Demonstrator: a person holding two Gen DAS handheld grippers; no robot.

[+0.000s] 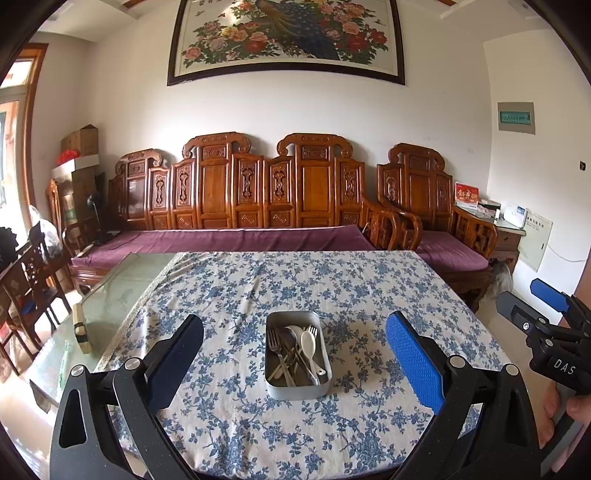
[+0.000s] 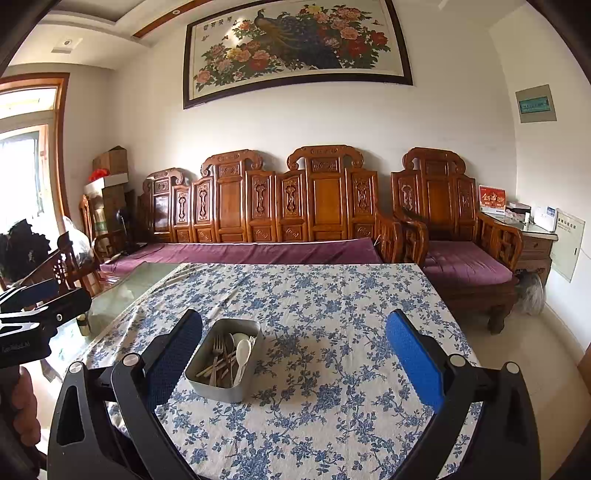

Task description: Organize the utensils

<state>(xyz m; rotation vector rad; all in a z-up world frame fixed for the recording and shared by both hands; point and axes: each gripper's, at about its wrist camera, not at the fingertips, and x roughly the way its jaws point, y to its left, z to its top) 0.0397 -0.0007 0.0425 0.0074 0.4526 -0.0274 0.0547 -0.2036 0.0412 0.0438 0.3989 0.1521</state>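
Blue, dimpled rubber lines the inner faces of both tools' black plastic fingers. The left gripper (image 1: 295,363) holds its jaws spread wide with nothing between them, poised above the near part of the bench (image 1: 369,295); the right gripper (image 2: 295,363) is likewise fully parted and empty, and it shows again at the right edge of the left wrist view with fingertips of a hand (image 1: 554,413) on its grip.

Beyond the left tool's fingers, a shallow rectangular metal tin (image 1: 297,354) with rounded corners and a dull grey finish sits on the cloth, straight ahead in the left wrist view and just beside the left finger in the right wrist view. Inside it lie the utensils in a loose pile: steel forks (image 1: 275,345) with thin handles, a steel spoon, pale chopstick-like sticks, and a white plastic spoon (image 1: 308,341) with a smooth oval bowl resting on top.

A creased cotton tablecloth (image 2: 332,295) printed with blue flowers on white covers most of the bench; at the left its glass top (image 1: 122,284) lies bare. Farther off stands a carved, glossy wooden sofa (image 1: 258,184) with purple cushions, and above it hangs a framed peacock-and-peony picture (image 1: 284,33).
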